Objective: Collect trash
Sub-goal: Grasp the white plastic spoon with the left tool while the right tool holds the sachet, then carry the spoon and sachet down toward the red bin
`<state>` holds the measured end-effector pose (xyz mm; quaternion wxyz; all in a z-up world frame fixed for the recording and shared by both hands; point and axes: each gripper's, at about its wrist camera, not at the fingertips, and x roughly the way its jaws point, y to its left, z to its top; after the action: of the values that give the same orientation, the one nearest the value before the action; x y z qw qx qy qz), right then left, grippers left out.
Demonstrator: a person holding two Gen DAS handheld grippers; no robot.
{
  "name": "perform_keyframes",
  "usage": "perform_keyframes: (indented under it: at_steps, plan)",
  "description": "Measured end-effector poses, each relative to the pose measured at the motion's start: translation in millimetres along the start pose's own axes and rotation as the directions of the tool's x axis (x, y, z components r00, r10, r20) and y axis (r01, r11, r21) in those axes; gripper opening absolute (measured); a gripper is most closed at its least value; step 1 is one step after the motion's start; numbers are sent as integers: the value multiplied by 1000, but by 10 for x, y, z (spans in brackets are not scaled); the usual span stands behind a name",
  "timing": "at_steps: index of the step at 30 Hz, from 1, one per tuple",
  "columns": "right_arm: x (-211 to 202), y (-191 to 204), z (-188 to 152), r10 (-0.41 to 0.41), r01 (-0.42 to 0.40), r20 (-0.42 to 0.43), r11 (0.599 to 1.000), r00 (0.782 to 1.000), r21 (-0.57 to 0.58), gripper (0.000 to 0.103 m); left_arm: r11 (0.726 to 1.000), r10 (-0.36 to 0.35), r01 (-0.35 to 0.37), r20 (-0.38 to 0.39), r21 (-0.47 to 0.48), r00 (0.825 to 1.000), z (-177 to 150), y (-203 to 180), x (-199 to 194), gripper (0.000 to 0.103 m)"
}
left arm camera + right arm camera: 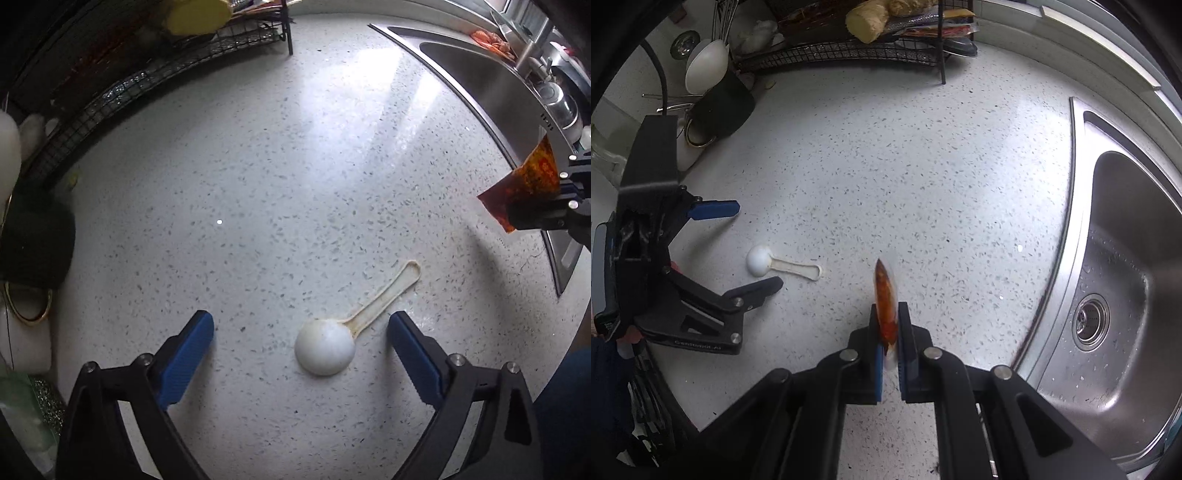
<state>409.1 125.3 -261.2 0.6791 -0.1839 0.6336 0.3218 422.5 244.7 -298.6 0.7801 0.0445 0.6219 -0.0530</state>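
Speckled white stone desk (280,155), seen from above by both wrist cameras. Left gripper (301,345) pointing steeply down at the desk, jaws spread wide, nothing pressed between the blue pads (186,356). Between those jaws, flat on the desk: a white plastic spoon with a round bowl and a stained cream handle (325,350), bowl nearer the camera, handle slanting away toward the right-hand jaw. No contact visible between either pad and the spoon. In the right wrist view, the same spoon (757,260) lying near the left edge of the desk, bowl toward the left gripper (753,247), handle pointing toward the middle of the desk.

Right gripper (889,325) also aimed down, jaws nearly closed and clamped on a thin red-orange sauce packet (885,295), held edge-on so only its narrow side shows, its pointed end sticking out beyond the fingertips above the desk. From the left wrist view, the packet (524,184) seen as a flat red-and-orange sachet at the right side, pinched by the black fingers, just beside the rim of the stainless steel sink (480,85).

Steel sink (1115,258) let into the right side of the desk, drain in its basin. Black wire rack (849,51) along the far edge, with a knob of ginger (868,22) on it. Dark utensil holder (720,107) near the far left corner.
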Motion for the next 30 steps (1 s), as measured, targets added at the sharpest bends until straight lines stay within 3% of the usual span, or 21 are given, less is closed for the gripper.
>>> perform_keyframes:
  at_steps: [4,7,9,12,20,30]
  plan:
    - [-51,-139,-93,-4,4,-2,1000,1000,29,5,999,-33,33,3,9,999,80,-87,-15,84]
    - [-61,-151,-111,-3,3,2,999,1000,38,5,998,-43,43,-3,37,999,88,-160,-93,67]
    - [-13,-158,-89,0,0,1,999,1000,41,5,997,-50,50,-3,52,999,130,-255,-136,38]
    - [2,-90,-95,3,-3,-2,999,1000,41,5,996,-59,60,-11,70,998,167,-367,-165,15]
    - [-29,2,-160,5,-5,8,999,1000,38,5,999,-47,47,-11,21,999,182,-486,-215,9]
    - [-192,7,-278,24,-25,45,999,999,20,6,996,-44,45,7,-77,999,-151,-553,-482,9]
